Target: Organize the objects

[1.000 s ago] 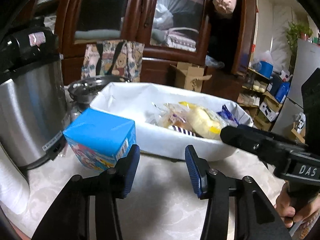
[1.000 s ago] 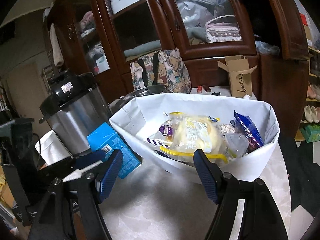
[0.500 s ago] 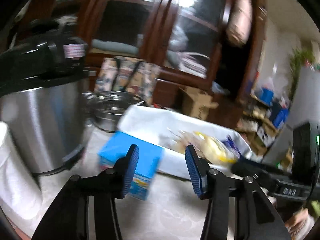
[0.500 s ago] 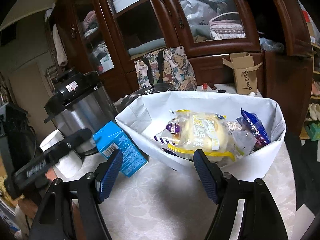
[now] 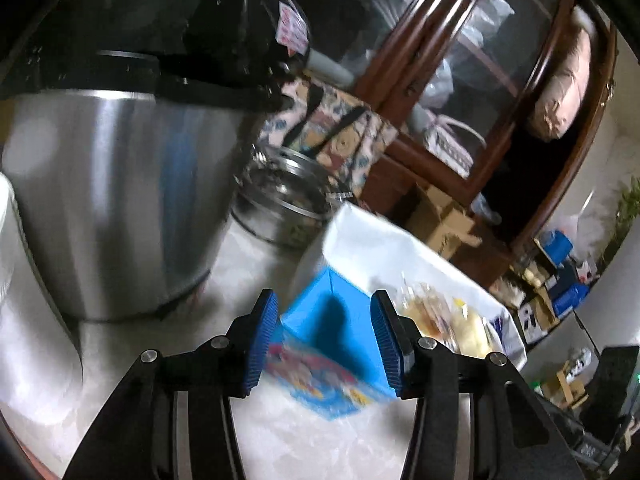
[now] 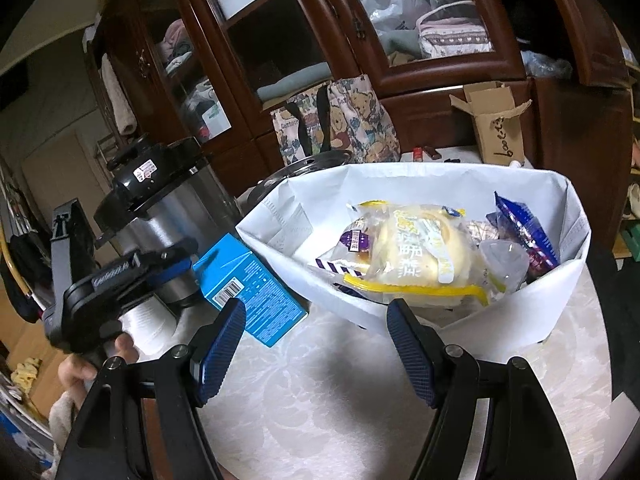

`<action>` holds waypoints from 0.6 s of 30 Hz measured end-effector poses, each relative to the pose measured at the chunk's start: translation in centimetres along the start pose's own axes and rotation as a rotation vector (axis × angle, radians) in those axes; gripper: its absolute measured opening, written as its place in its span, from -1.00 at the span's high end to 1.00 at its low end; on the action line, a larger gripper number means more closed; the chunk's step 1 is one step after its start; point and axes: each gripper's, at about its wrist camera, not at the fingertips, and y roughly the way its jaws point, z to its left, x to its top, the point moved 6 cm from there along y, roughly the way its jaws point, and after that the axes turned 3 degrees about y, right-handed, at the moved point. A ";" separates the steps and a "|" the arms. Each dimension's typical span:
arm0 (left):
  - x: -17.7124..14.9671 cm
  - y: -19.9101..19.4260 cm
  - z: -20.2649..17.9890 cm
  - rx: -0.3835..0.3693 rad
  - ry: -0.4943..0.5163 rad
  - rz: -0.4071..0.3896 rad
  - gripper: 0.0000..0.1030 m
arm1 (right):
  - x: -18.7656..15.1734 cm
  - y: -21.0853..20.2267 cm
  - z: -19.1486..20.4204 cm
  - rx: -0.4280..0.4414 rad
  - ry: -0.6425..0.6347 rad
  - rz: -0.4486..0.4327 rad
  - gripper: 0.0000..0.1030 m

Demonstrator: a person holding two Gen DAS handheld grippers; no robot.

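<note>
While the left claw point(image 5: 324, 336) is framing the blue carton point(image 5: 334, 344), its pads are standing apart, not pressing it as far as the blurred left wrist view shows. Carton is lying on the pale surface point(image 6: 340, 400), barcode panel up, between the steel cooker point(image 6: 160, 216) and the white bag point(image 6: 420, 312). Right claw point(image 6: 316, 354) is hanging wide apart, gripping nothing, in front of the bag. Cardboard box point(image 6: 498, 128) behind is reading roughly "bootts". Bread wrapper point(image 6: 416, 256) print is unreadable.
</note>
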 end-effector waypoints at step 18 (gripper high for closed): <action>-5.5 2.2 -7.8 -0.332 0.128 0.283 0.02 | 0.0 0.3 -1.3 0.117 0.123 0.077 -0.40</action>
